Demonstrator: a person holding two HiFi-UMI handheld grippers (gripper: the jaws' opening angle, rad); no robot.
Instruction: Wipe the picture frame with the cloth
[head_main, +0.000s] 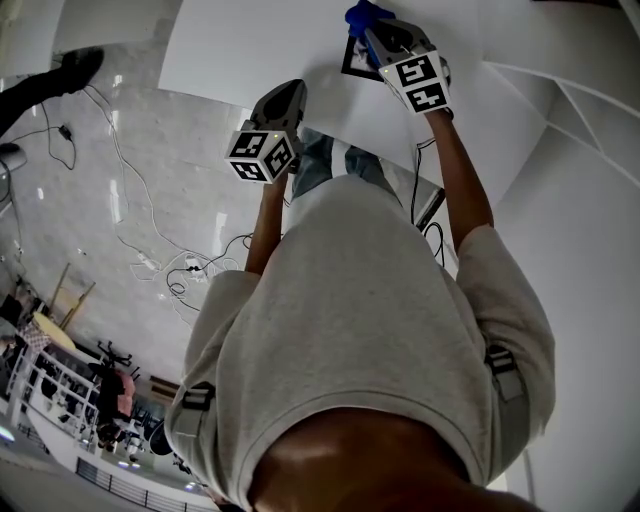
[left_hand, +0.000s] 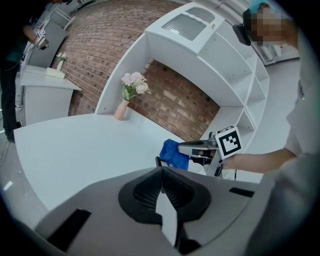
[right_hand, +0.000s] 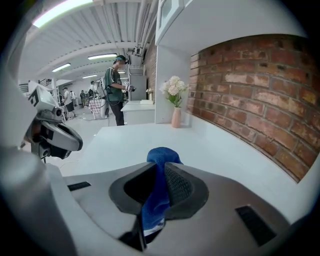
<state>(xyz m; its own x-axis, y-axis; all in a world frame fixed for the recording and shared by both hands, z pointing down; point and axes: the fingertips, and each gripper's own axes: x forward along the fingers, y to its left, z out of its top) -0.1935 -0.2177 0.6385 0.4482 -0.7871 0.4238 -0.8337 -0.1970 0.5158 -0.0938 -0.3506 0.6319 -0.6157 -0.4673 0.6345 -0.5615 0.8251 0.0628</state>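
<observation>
**Loose frame may skid or tip under the wipe**

My right gripper (head_main: 372, 32) has its fingers clamped on the bunched blue cloth (head_main: 362, 14), which is poised right at the small dark-edged picture frame (head_main: 353, 62). The frame sits on the white desk (left_hand: 75, 150), in from the near edge and toward the end by the red brick wall (right_hand: 250, 90). My left gripper (left_hand: 161, 174) has its fingers pressed together on nothing, just short of the frame's near corner.

Nothing braces the frame, so I judge that a sideways stroke could push it along the smooth top or knock it over. Only a sliver shows, so I cannot tell whether it stands or lies flat. The cloth is a tight wad with little sticking out past the fingers, so pressing hard risks scraping the frame with the gripper itself.

Room is generous. Bare desk spreads wide to the left, and the pink vase of pale flowers (left_hand: 120, 109) stands well apart in the far corner. The near edge below my arms is the closest drop. A leftward stroke runs toward my idle gripper.
</observation>
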